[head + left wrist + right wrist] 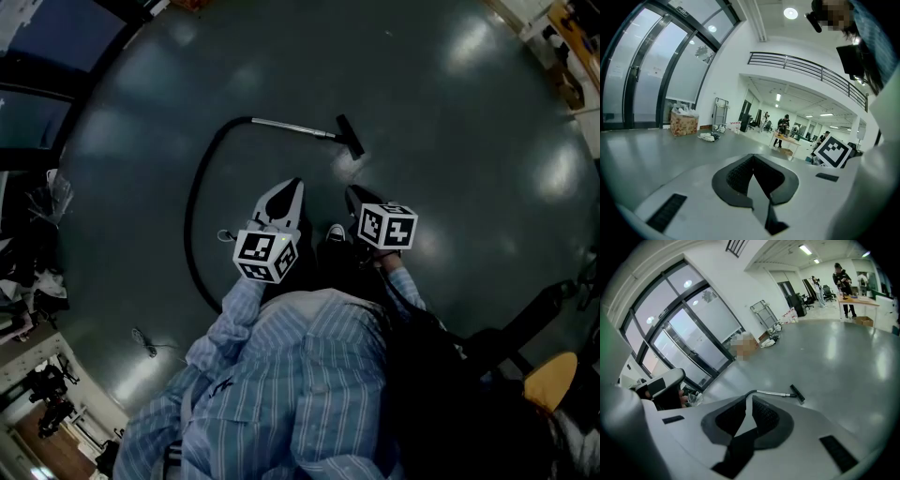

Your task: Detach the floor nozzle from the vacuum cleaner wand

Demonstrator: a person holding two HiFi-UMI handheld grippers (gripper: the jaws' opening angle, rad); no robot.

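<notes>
A silver vacuum wand point(292, 128) lies on the grey floor ahead of me, with a black floor nozzle point(351, 137) on its right end and a black hose point(195, 204) curving off its left end toward me. The right gripper view shows the wand point(776, 393) and nozzle point(797, 393) just past the jaws. My left gripper point(292, 187) and right gripper point(352, 193) are held side by side at waist height, well short of the wand. Both are shut with nothing between the jaws. The left gripper point(753, 159) points out over the hall, away from the vacuum.
Glass doors point(689, 343) line the left wall, with a cardboard box point(684, 124) and a trolley point(720, 110) beside them. People stand at a table point(787, 140) far down the hall. Cluttered shelving point(28, 272) runs along my left. A dark chair or stand point(525, 319) sits at my right.
</notes>
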